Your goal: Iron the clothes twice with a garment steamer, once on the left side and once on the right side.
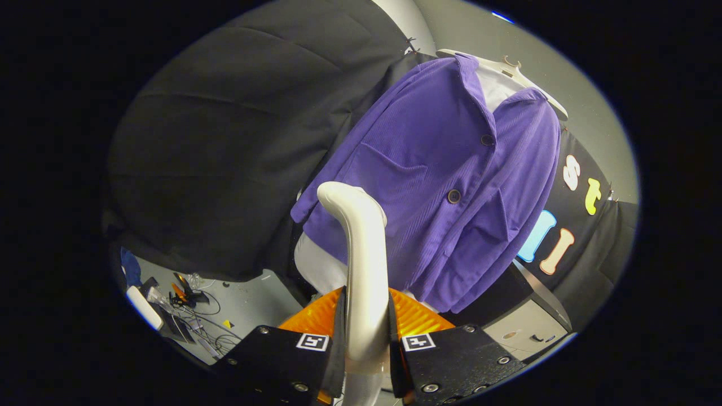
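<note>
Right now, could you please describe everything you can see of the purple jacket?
The purple jacket looks like fine corduroy, with a collar, dark front buttons and patch pockets. It is buttoned and hangs on a white hanger over a white inner garment, against the black cloth wall. It appears tilted in this view. The steamer, clamped between the gripper's jaws, points at its lower left front; contact is unclear.

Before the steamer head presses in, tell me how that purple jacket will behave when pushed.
The purple jacket looks soft and hangs free on a hanger, so it will probably swing away. Its draped folds suggest it yields easily. The gripper is clamped on the steamer handle.
</note>
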A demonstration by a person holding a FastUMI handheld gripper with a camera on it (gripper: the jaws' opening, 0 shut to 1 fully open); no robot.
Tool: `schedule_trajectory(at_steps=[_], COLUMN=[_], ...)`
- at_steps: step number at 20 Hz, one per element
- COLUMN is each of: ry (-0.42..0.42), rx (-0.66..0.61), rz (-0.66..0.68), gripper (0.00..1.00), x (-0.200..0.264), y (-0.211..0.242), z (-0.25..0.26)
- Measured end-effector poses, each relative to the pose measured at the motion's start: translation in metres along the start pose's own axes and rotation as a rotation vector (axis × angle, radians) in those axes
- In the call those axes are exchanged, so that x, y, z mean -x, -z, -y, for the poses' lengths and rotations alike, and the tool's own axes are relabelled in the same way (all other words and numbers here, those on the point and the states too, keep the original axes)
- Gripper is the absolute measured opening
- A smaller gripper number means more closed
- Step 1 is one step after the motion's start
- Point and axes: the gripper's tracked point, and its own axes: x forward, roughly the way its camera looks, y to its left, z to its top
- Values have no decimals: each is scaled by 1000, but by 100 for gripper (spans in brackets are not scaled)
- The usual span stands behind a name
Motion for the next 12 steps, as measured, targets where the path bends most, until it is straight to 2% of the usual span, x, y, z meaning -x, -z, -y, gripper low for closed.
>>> schedule_trajectory(at_steps=[4, 7, 12], ry=[26, 53, 157], rx=[-83, -204, -387], rz=[-56, -87, -33], gripper=[33, 33, 33], x=[34, 64, 127], y=[40, 63, 61], z=[30, 54, 115])
